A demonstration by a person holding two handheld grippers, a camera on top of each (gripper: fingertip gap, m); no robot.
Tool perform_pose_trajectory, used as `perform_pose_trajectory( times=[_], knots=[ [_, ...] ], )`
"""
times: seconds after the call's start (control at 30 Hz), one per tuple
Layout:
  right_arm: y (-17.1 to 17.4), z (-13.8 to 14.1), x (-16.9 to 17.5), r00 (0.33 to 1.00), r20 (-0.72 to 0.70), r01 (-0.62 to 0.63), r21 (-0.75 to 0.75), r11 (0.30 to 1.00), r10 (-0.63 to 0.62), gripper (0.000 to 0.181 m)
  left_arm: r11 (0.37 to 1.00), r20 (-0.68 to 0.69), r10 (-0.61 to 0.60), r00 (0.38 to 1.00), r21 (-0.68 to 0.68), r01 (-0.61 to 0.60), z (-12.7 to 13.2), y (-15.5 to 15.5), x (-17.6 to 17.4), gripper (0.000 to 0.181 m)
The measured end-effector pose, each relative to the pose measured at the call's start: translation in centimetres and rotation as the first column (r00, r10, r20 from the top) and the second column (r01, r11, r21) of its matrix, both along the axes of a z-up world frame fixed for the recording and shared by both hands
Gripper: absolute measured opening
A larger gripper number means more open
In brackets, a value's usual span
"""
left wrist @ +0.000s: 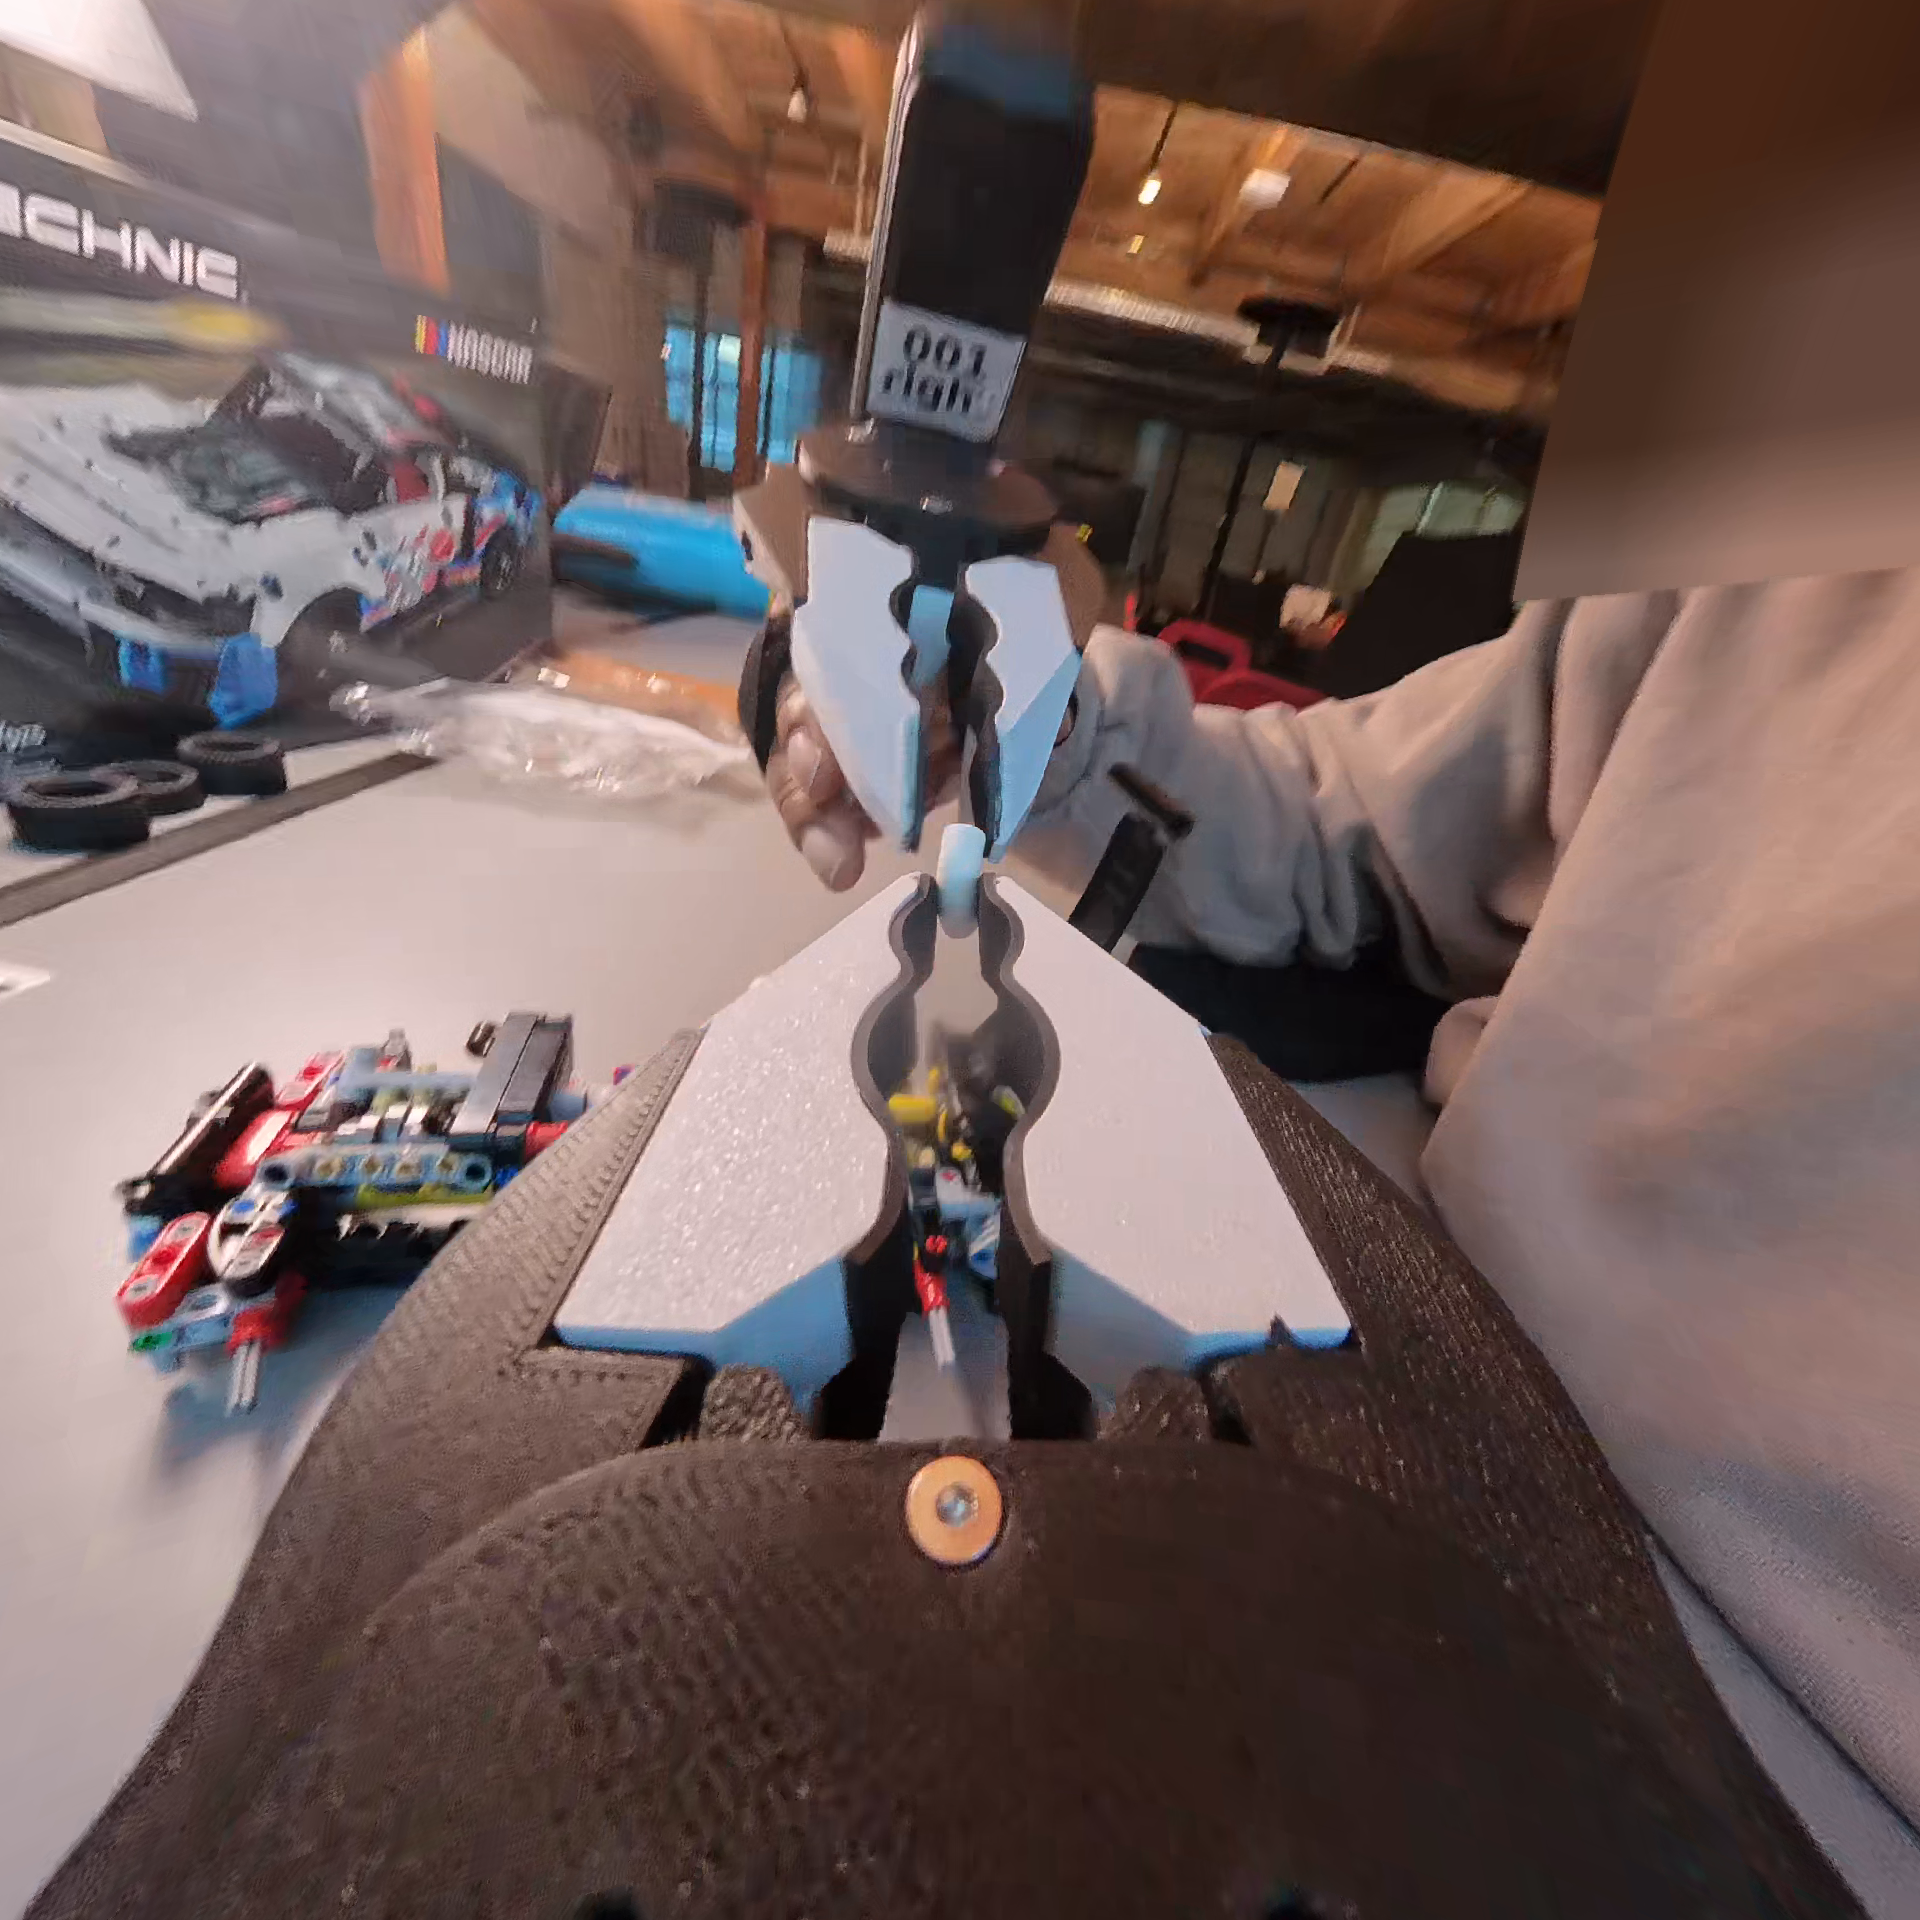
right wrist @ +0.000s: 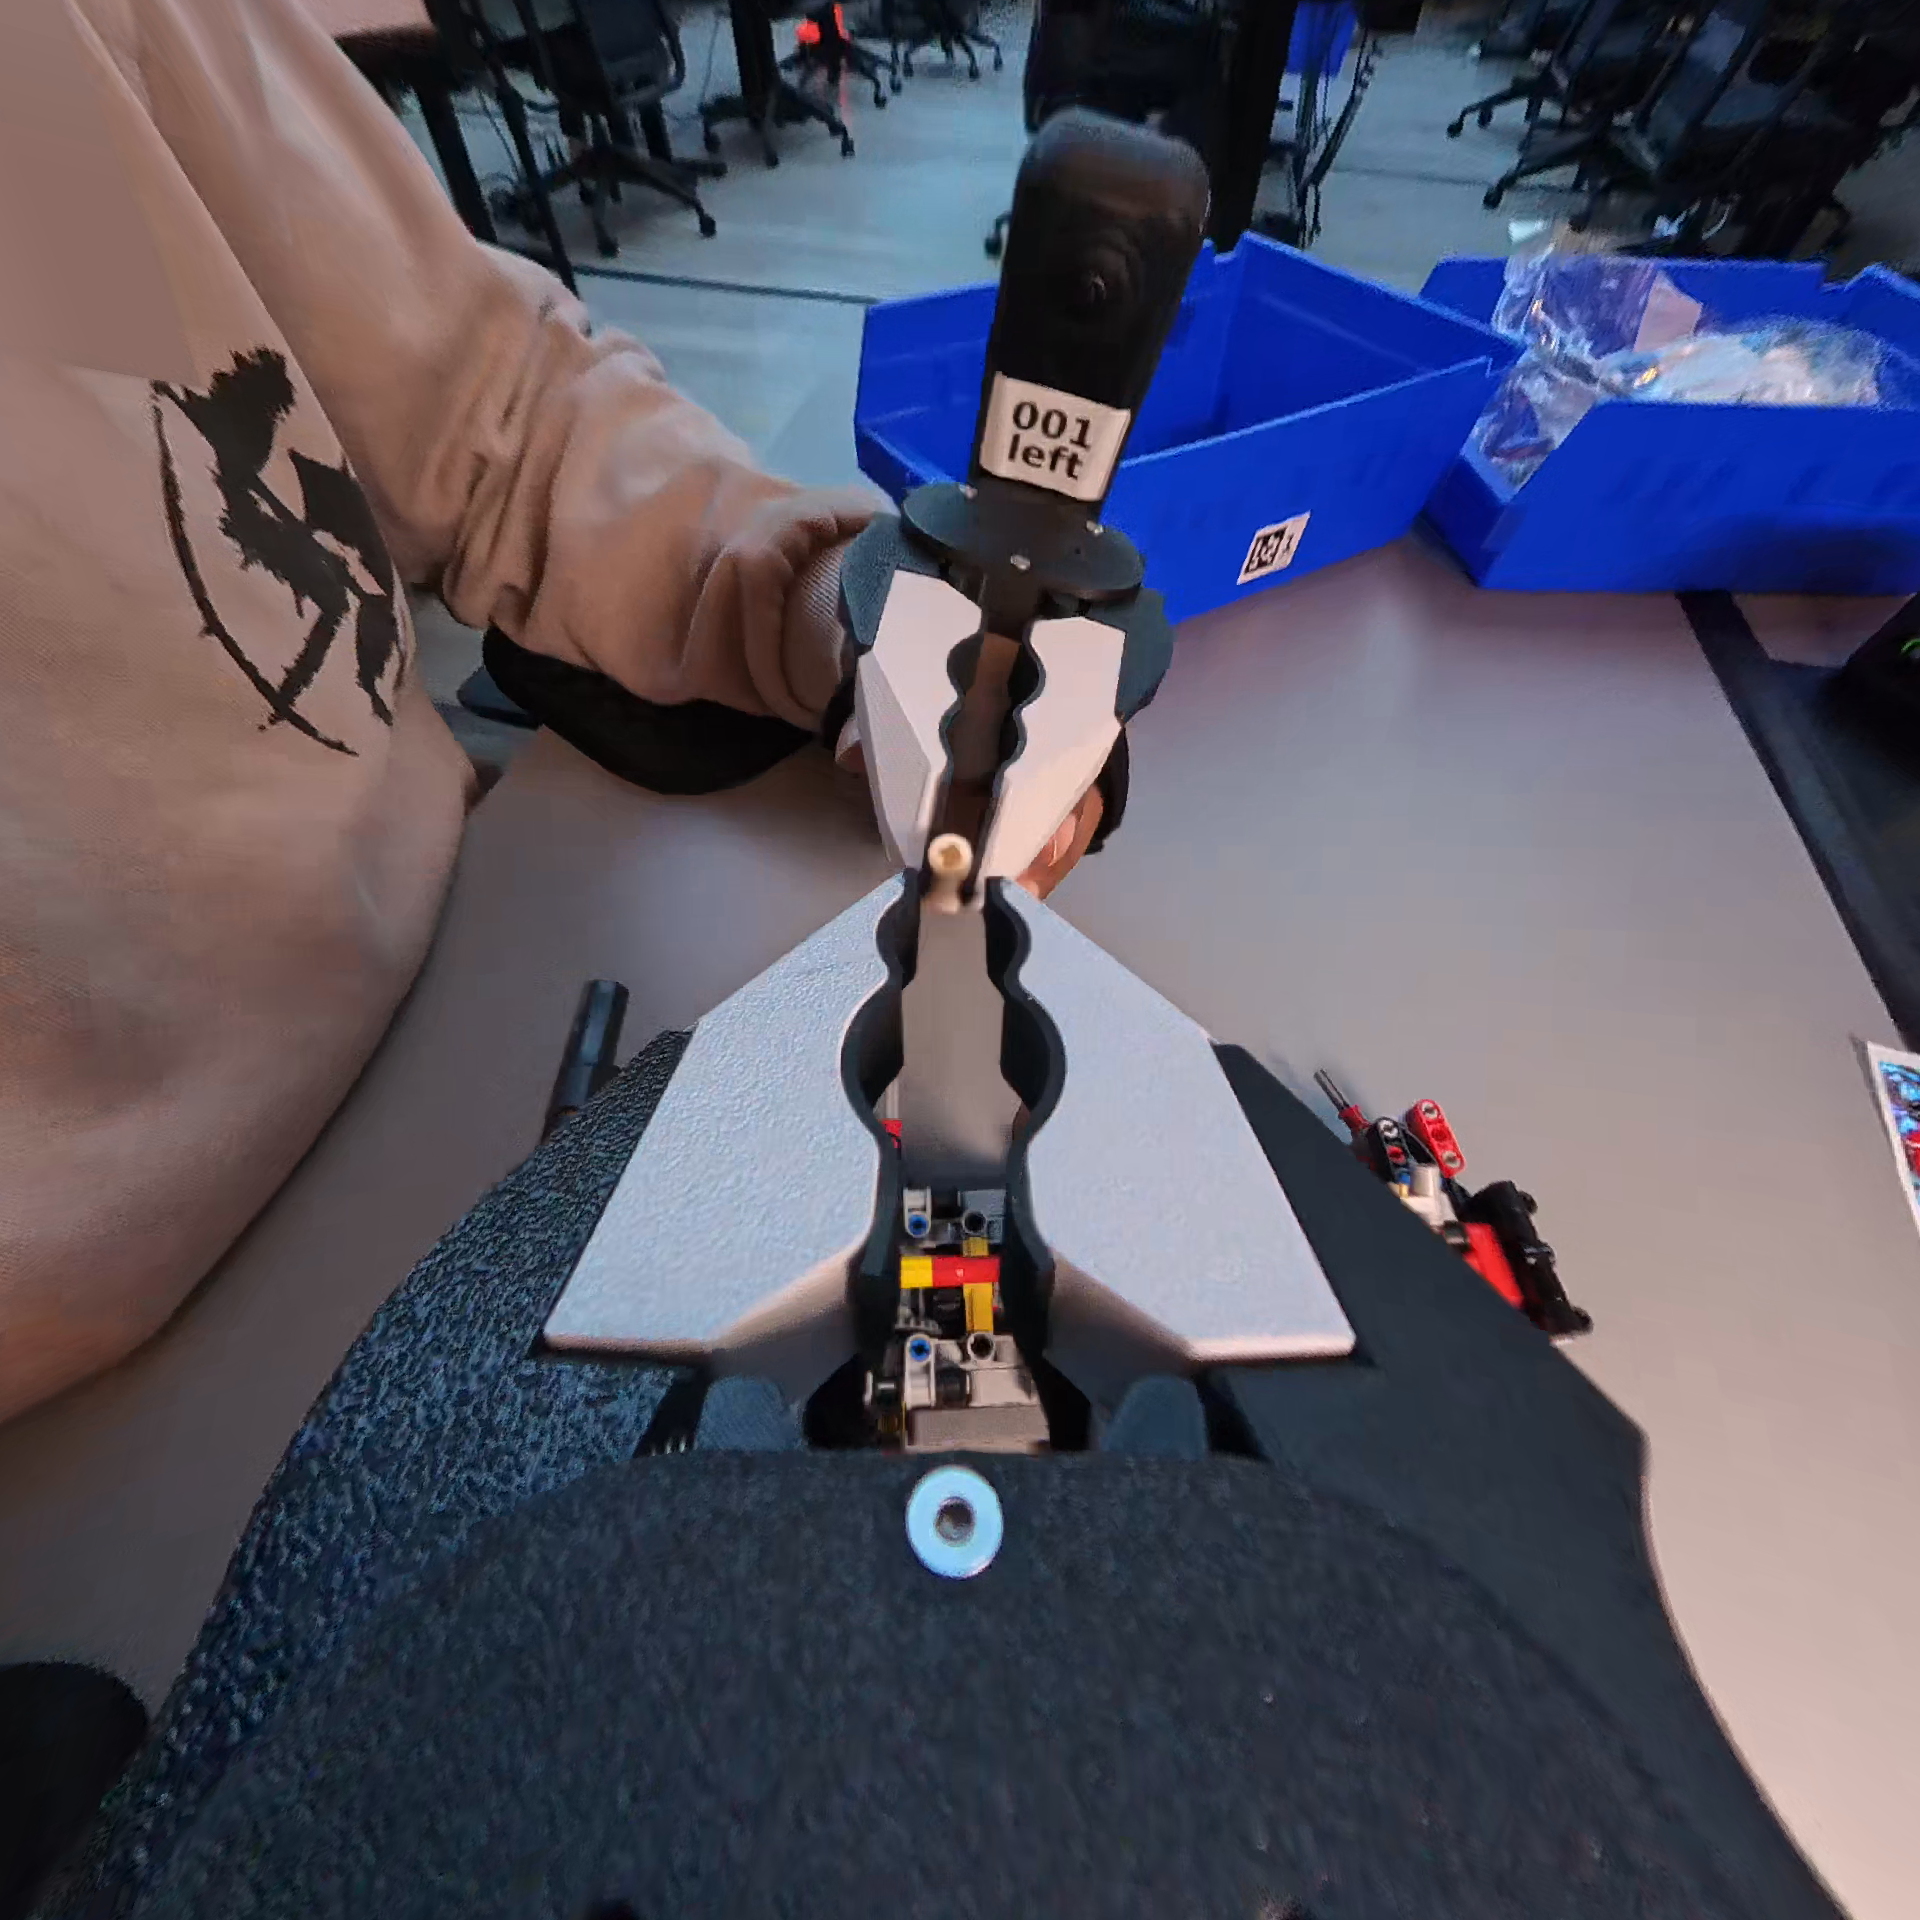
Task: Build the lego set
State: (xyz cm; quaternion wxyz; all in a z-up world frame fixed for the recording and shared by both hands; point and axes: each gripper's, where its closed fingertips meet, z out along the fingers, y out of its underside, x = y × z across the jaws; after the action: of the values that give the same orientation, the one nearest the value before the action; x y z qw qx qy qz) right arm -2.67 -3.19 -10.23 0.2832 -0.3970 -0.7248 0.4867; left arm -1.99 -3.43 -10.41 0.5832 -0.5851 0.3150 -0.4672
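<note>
Tip to tip above the table, the left gripper (left wrist: 956, 902) and right gripper (right wrist: 948, 894) both pinch one small pale pin (left wrist: 957, 873); release gently, one side only.

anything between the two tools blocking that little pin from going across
Nothing visible does. The small pale pin sits right at the tips where the left tool and right tool meet nose to nose above the table, and no other part lies between them.
</note>
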Motion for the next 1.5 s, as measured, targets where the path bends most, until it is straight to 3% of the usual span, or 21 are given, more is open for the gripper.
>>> perform_pose_trajectory(
  times=[0.13,0.23,0.4,0.63,0.7,0.8,0.9,1.0,1.23,1.5],
  knots=[
    [-0.4,2.7,1.4,0.994,-0.110,0.002,-0.044,0.999,-0.007,0.017,0.988,0.201,-0.115,0.973,0.121,0.092,4.1,-2.5,-0.7,0.006],
    [0.2,3.7,2.3,0.988,-0.149,0.033,-0.046,0.998,-0.040,0.015,0.972,0.258,-0.195,0.946,0.180,0.151,5.7,-4.0,-1.2,0.006],
    [1.2,4.2,2.8,0.982,-0.175,0.055,-0.060,0.997,-0.065,0.012,0.946,0.257,-0.260,0.931,0.262,0.192,7.0,-5.6,-1.6,0.006],
    [2.0,3.1,2.7,0.985,-0.152,0.073,-0.068,0.995,-0.082,0.011,0.936,0.201,-0.257,0.945,0.296,0.192,7.1,-5.9,-1.8,0.006],
    [2.7,2.5,2.7,0.986,-0.132,0.099,-0.059,0.993,-0.106,0.011,0.948,0.161,-0.212,0.964,0.272,0.163,6.3,-5.1,-1.8,0.006],
    [4.3,0.5,3.1,0.981,-0.081,0.174,-0.051,0.983,-0.178,0.012,0.986,-0.069,0.007,0.998,0.165,0.004,2.4,-1.4,-2.1,0.006],
    [5.9,-2.2,4.1,0.964,-0.033,0.263,-0.040,0.964,-0.264,0.015,0.981,-0.324,0.192,0.926,0.032,-0.192,-2.6,2.2,-3.6,0.006],
    [6.6,-4.7,5.1,0.952,0.016,0.306,-0.013,0.952,-0.305,0.020,0.970,-0.465,0.216,0.859,0.001,-0.243,-5.6,3.1,-3.5,0.006],
    [7.1,-8.0,5.3,0.956,0.088,0.282,-0.021,0.959,-0.279,0.021,0.969,-0.534,0.203,0.821,-0.010,-0.246,-8.1,3.4,-1.8,0.006],
    [6.8,-8.4,4.7,0.967,0.087,0.242,-0.047,0.969,-0.238,0.017,0.966,-0.537,0.216,0.815,-0.004,-0.259,-8.6,3.6,-1.3,0.006]
  ],
)
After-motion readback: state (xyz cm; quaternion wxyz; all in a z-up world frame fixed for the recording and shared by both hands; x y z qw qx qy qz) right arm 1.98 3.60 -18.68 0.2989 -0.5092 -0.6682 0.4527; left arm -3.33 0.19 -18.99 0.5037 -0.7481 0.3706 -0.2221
